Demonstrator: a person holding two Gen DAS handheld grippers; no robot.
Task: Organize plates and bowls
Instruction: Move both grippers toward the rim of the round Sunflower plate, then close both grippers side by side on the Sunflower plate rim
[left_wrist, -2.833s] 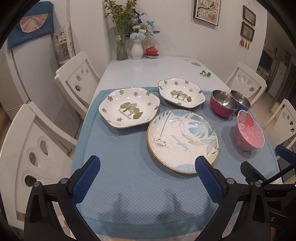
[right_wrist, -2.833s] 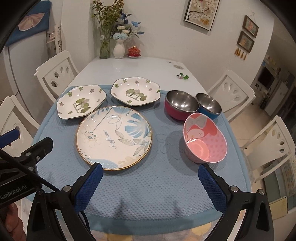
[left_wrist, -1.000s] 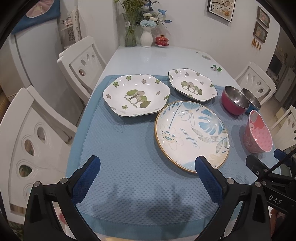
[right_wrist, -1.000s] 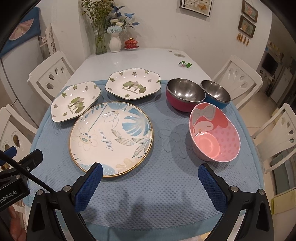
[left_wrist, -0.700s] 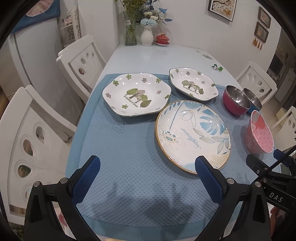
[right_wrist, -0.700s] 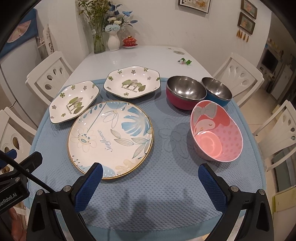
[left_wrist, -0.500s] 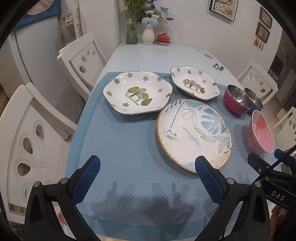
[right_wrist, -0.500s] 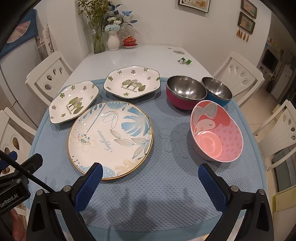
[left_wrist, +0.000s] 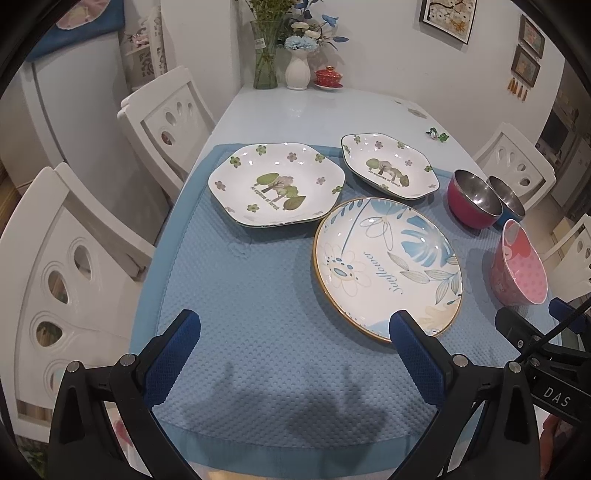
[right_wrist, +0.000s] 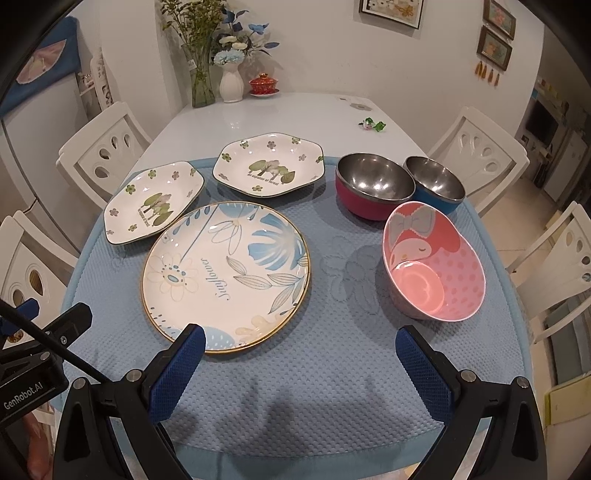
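Observation:
On a blue mat (left_wrist: 258, 295) lie a round leaf-patterned plate (left_wrist: 388, 266) (right_wrist: 225, 273), two hexagonal tree-print dishes (left_wrist: 277, 184) (left_wrist: 388, 168) (right_wrist: 153, 203) (right_wrist: 269, 164), a red steel bowl (left_wrist: 471, 201) (right_wrist: 375, 188), a blue steel bowl (left_wrist: 511, 205) (right_wrist: 436, 186) and a tilted pink bowl (left_wrist: 519, 267) (right_wrist: 434, 262). My left gripper (left_wrist: 295, 332) hangs open over the mat's near left part. My right gripper (right_wrist: 301, 343) stands open between the round plate and the pink bowl, holding nothing.
White chairs (left_wrist: 166, 118) (right_wrist: 480, 151) ring the white table (left_wrist: 314, 118). Flower vases (left_wrist: 297, 62) and a red lidded cup (left_wrist: 328, 77) stand at the far end. A small green trinket (right_wrist: 373, 125) lies on the bare tabletop.
Both grippers have drifted slightly forward and lower toward the dishes; the plates and bowls appear a little larger. Nothing has been grasped or shifted.

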